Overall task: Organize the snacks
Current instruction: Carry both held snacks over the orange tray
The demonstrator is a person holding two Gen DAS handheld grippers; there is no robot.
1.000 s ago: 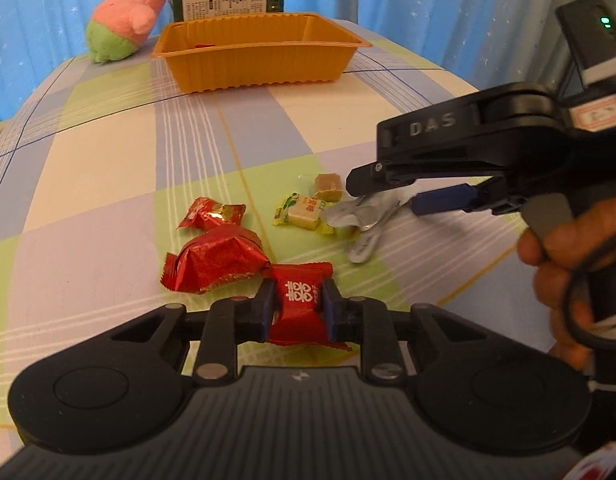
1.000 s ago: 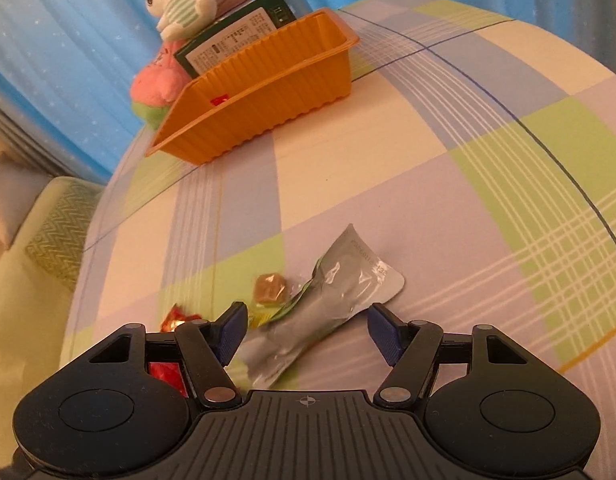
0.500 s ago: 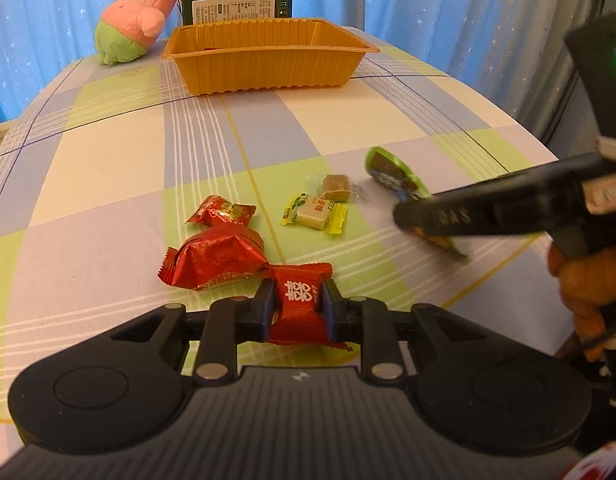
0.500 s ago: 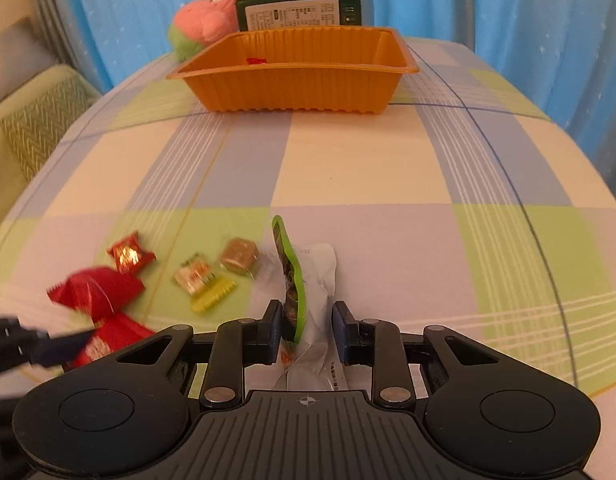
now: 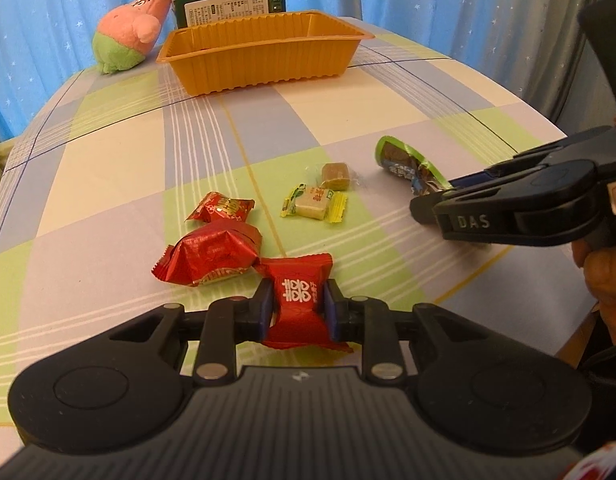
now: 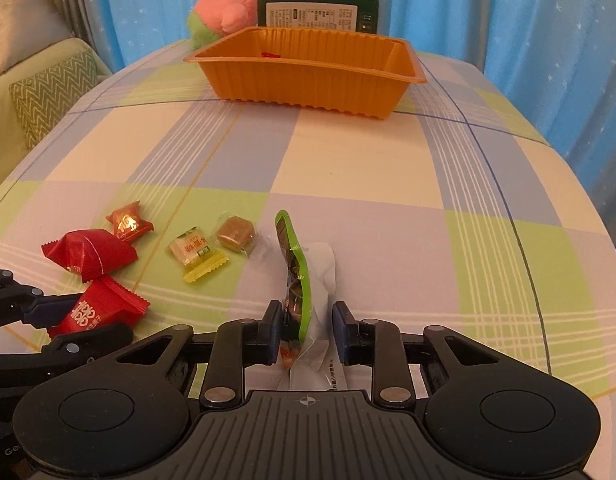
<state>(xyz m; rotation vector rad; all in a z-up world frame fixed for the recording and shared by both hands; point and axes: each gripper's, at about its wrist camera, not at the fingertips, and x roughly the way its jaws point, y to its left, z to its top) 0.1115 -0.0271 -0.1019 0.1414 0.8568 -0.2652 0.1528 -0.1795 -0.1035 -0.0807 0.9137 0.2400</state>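
At the lower centre of the left wrist view, a red foil candy with white characters [image 5: 297, 300] is pinched between the closed jaws of the left gripper [image 5: 297, 307], its lower end hidden behind the gripper body. In the right wrist view the right gripper [image 6: 307, 330], jaws just closed, clamps a green-edged silver snack packet [image 6: 295, 280] standing on edge; its bottom is cut off by the gripper. Loose on the checked tablecloth [image 6: 368, 152] lie two more red foil candies [image 5: 211, 258], a yellow-green wrapped candy [image 5: 316, 205] and a brown caramel cube [image 5: 335, 174]. The orange ribbed plastic tray [image 6: 308, 76] sits at the upper centre, its contents barely visible.
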